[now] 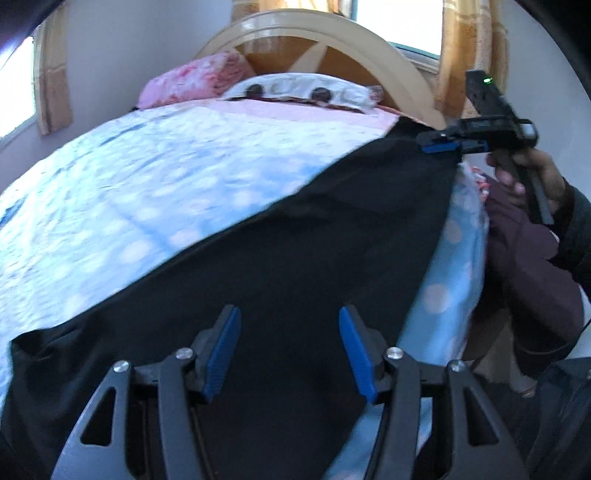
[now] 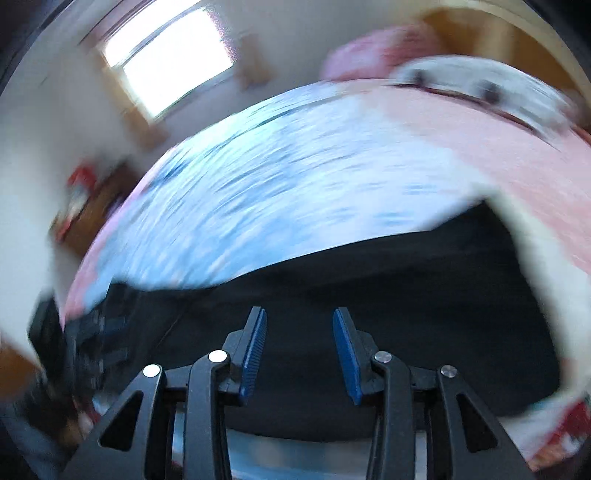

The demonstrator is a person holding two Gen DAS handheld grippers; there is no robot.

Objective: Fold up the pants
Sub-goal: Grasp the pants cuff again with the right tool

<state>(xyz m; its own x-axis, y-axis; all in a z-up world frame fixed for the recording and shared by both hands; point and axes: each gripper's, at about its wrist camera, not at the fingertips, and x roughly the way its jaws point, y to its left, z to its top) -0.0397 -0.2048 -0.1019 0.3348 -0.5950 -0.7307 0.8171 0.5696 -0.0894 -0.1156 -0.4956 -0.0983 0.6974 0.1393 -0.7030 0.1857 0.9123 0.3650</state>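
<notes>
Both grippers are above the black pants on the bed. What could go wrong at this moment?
1. The pants lie along the bed's near edge, over the blue dotted cover; closing low might pinch the cover too.
2. The left gripper and right gripper are open and hold nothing, so uneven grabs could skew the fold.
3. The right wrist view is blurred by motion; a fast approach might miss the cloth's edge.

The long black cloth pants [image 1: 295,266] lie stretched on the bed's blue dotted quilt [image 1: 147,177], near its right side. Two pillows [image 1: 303,92] sit at the far end, before the curved wooden headboard [image 1: 321,33]. The left gripper [image 1: 290,350] hangs over the near end, the right gripper [image 1: 439,144] at the far end.
</notes>
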